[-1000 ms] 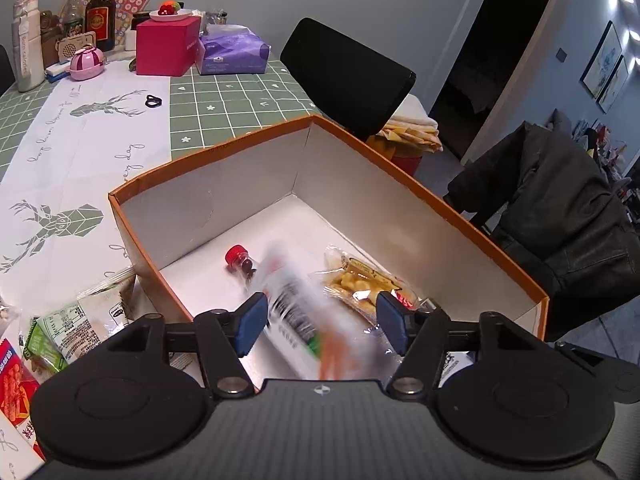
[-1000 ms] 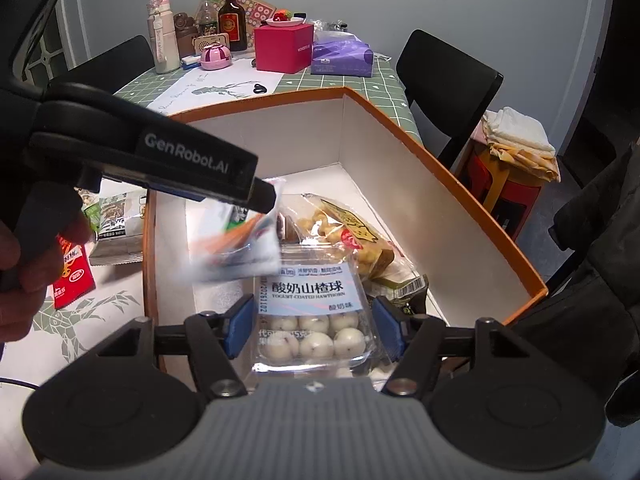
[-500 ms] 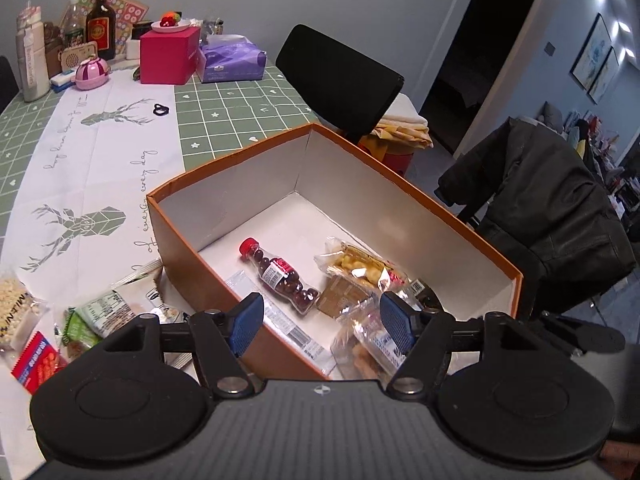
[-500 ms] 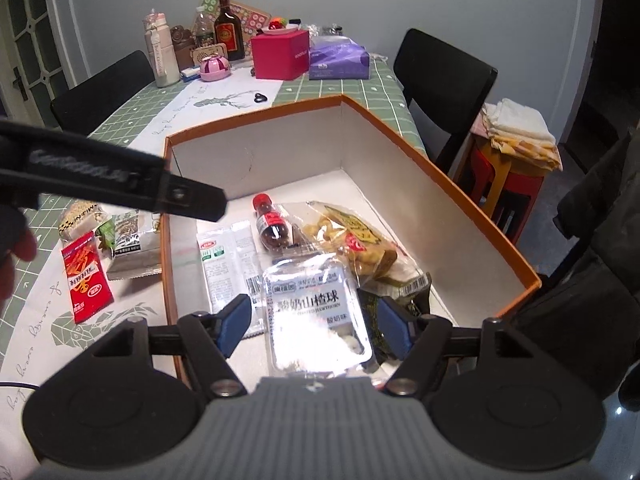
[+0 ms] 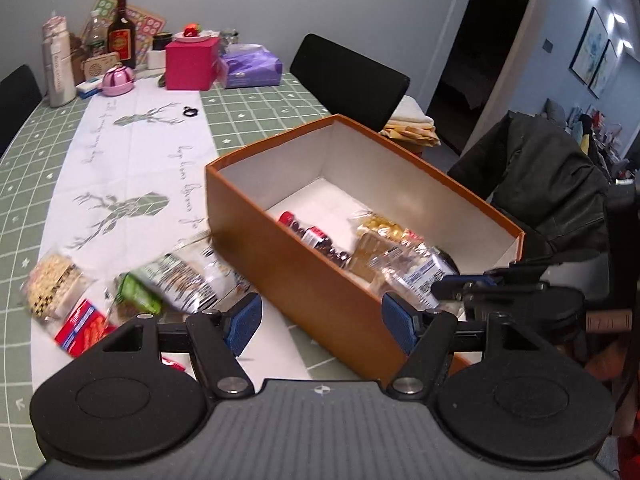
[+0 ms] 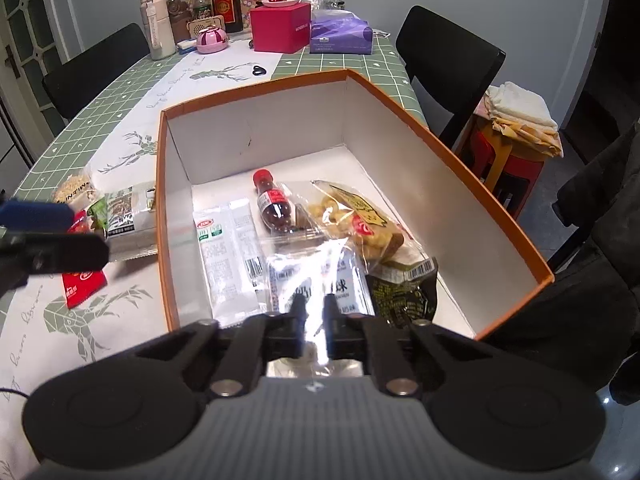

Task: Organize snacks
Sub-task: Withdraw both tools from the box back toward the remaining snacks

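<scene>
An orange box (image 6: 480, 200) with white inner walls stands on the table and holds a red-capped bottle (image 6: 274, 208), a yellow snack bag (image 6: 360, 220), a white sachet (image 6: 224, 248), a dark pack (image 6: 404, 296) and a clear pack of white balls (image 6: 316, 276). My right gripper (image 6: 314, 308) hangs shut just above that clear pack; I see nothing pinched between its fingers. My left gripper (image 5: 322, 320) hovers over the box's near wall (image 5: 320, 288), its jaws opening with nothing between them. Left of the box lie a green-and-white packet (image 5: 180, 276), a nut pack (image 5: 52, 284) and a red packet (image 5: 80, 326).
Bottles, a pink box (image 5: 192, 64) and a purple tissue pack (image 5: 252, 68) crowd the table's far end. Black chairs (image 5: 348, 76) stand along the right side, one draped with a dark jacket (image 5: 560, 184). A red stool (image 6: 508, 156) carries folded cloths.
The left gripper let a white sachet fall into the box, then drew back and left toward the table snacks. The right gripper let go of the clear pack, which now lies in the box, and closed.
</scene>
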